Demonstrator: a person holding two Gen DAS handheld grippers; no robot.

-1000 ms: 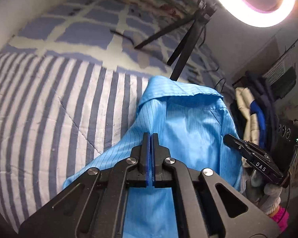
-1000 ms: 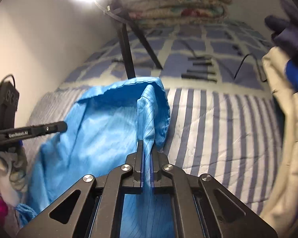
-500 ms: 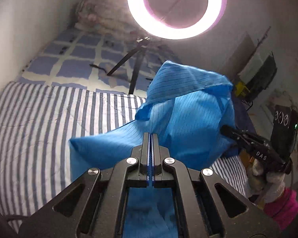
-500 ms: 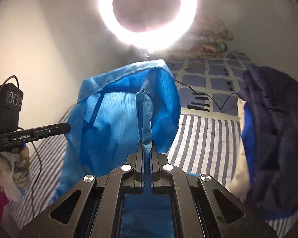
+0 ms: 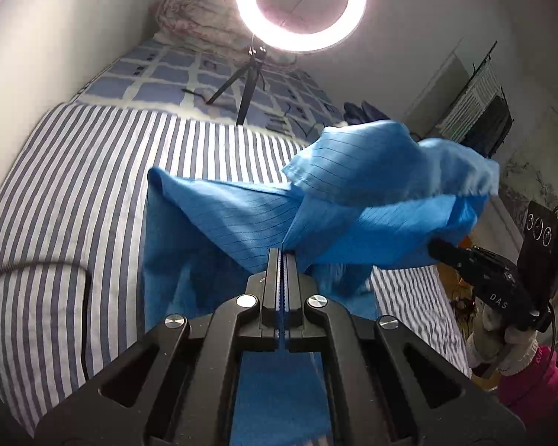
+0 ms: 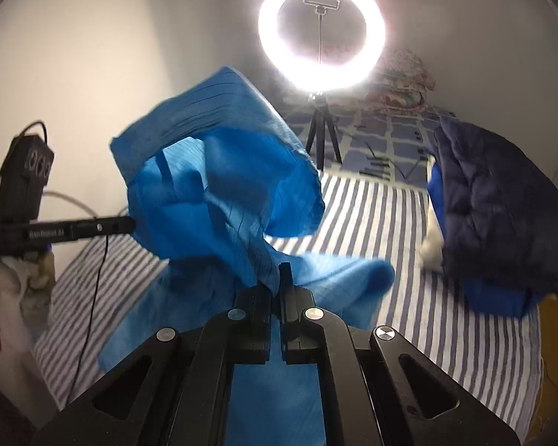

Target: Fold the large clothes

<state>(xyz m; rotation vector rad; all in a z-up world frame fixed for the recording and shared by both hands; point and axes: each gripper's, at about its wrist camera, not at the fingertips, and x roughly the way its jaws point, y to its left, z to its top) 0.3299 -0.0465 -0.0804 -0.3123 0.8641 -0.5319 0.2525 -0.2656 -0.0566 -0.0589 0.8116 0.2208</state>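
A large light-blue pinstriped garment hangs in the air above the striped bed. My left gripper is shut on its edge. My right gripper is shut on another edge of the same garment, which billows up in front of it. The collar end is flung upward and blurred. The right gripper also shows in the left wrist view, and the left gripper in the right wrist view, both at the cloth's sides. The lower part of the garment droops toward the bed.
A ring light on a tripod stands on the bed's far half. A pile of dark navy and white clothes lies at the right side. Folded quilts sit at the head. A wall runs along the left.
Both grippers have lifted the garment off the bed and higher. The collar end has flipped up and the cloth now billows in the air.
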